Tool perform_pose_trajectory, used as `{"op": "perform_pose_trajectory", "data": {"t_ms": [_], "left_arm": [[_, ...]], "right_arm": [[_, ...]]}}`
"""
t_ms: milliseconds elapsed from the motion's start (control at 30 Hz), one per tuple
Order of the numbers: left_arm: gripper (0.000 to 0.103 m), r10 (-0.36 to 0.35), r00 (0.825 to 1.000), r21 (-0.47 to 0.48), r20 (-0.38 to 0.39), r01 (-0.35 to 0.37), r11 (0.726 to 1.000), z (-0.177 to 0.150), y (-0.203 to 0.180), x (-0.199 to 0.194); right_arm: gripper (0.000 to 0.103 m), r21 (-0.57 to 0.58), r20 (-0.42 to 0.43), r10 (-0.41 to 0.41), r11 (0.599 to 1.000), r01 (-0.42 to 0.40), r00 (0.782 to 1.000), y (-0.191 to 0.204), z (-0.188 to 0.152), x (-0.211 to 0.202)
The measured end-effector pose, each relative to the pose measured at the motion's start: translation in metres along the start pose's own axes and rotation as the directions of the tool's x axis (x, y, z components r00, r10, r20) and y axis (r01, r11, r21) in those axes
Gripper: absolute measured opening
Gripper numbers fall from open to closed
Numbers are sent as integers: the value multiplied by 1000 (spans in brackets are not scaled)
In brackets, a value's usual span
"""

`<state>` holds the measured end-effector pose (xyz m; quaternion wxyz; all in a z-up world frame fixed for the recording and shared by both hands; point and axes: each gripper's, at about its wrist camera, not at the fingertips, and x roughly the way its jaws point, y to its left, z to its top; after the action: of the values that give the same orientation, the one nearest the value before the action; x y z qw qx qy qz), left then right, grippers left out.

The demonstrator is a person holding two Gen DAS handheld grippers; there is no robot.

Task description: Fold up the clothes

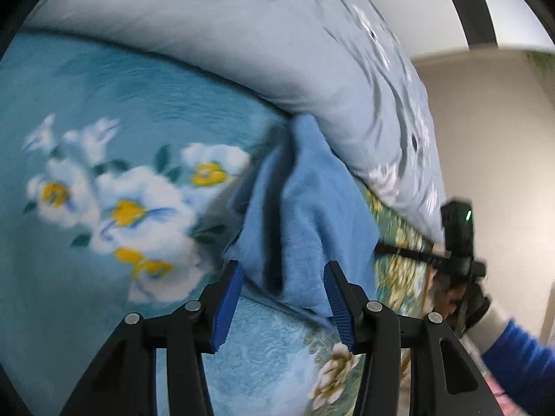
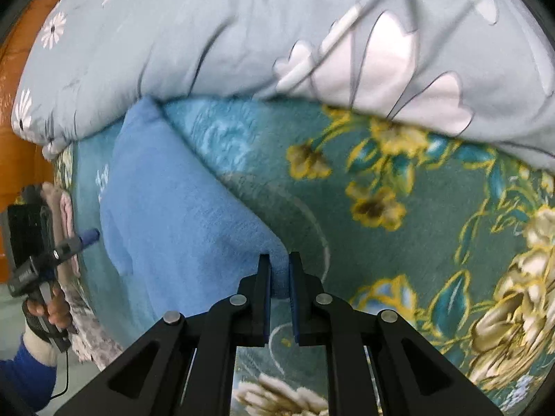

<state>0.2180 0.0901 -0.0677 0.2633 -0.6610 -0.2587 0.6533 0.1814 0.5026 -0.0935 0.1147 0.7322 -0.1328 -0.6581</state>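
A light blue fleece cloth point(image 2: 180, 208) lies rumpled on a teal flowered blanket point(image 2: 399, 249), its far end tucked against a grey duvet. My right gripper point(image 2: 279, 272) is shut on the cloth's near corner, which shows between the blue pads. In the left wrist view the same cloth point(image 1: 305, 201) rises in a ridge, and its near edge lies between the jaws of my left gripper point(image 1: 282, 298), which stand wide apart without pressing on it. The right gripper point(image 1: 380, 248) holds the cloth's right side there. The left gripper point(image 2: 91, 234) shows at the cloth's left edge.
A puffy grey duvet point(image 2: 215, 41) with white flowers is piled along the far side of the bed. An orange wooden headboard point(image 2: 20, 104) stands at the left. A person's hand point(image 2: 55, 312) in a blue sleeve grips the left tool beside some pink and grey fabric point(image 2: 66, 215).
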Motion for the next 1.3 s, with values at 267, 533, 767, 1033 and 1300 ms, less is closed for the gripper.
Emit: {"op": "perform_pose_trajectory", "data": {"t_ms": [267, 533, 767, 1033, 1300], "left_arm": [[55, -16, 993, 77, -120, 26, 997, 0, -14, 35], [53, -85, 984, 51, -158, 94, 994, -6, -2, 41], [53, -117, 979, 38, -169, 125, 991, -4, 2, 38], [11, -117, 975, 99, -188, 137, 986, 1, -9, 35], [7, -102, 986, 250, -129, 132, 959, 13, -17, 6]], "right_arm": [[10, -27, 39, -33, 999, 34, 999, 7, -4, -6], [14, 137, 167, 51, 988, -74, 985, -5, -48, -29], [33, 340, 234, 269, 877, -338, 934, 2, -98, 5], [8, 465, 298, 325, 772, -434, 898, 11, -100, 21], [5, 351, 389, 321, 815, -461, 863, 25, -95, -9]]}}
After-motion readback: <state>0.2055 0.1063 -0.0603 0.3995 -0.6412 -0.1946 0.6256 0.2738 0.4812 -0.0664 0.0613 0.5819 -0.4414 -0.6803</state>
